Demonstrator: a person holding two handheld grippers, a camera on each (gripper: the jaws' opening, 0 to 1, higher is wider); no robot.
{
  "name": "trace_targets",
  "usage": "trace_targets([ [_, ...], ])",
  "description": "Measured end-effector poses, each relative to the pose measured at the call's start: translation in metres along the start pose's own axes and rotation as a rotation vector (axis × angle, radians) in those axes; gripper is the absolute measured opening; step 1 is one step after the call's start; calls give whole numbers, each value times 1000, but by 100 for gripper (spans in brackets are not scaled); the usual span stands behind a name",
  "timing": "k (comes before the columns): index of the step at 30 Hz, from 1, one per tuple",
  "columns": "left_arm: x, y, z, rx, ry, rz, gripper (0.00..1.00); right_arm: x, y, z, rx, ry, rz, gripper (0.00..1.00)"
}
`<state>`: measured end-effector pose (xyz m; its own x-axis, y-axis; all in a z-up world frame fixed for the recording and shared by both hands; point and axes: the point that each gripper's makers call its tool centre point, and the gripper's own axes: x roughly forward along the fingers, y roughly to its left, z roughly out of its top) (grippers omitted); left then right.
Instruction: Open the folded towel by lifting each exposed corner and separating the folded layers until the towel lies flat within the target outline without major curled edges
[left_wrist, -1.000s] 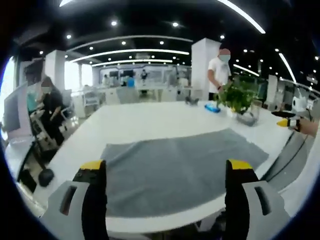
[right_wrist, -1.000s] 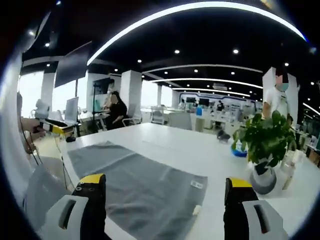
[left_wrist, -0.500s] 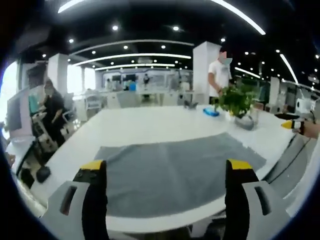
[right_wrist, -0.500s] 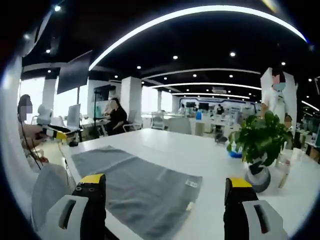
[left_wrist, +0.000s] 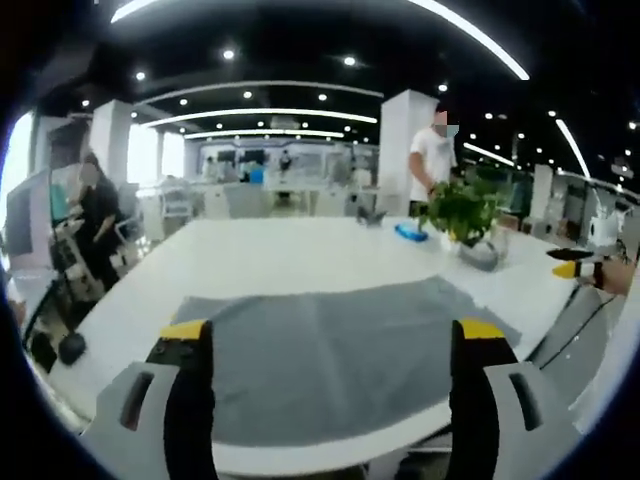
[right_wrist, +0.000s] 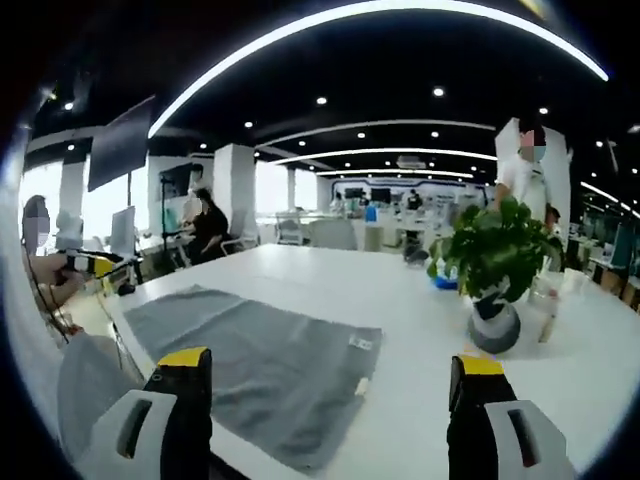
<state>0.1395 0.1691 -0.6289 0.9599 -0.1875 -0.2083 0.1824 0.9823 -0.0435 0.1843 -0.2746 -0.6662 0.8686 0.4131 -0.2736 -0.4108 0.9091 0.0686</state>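
Both grippers' fingers (left_wrist: 188, 400) wide apart, empty, above towel (left_wrist: 330, 350)

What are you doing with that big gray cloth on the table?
A person holds a pair of tongs in each hand over a white table. A gray towel lies spread near the table's edge, and the job is to open it out flat. Right now both the left tongs and the right tongs are open, above the towel, gripping nothing. A potted plant stands nearby.
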Motion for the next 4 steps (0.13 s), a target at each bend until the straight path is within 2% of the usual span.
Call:
trace_targets([
  [4,-7,18,8,-35,-42,44,99,11,-2,-15,33,86,-3,100],
])
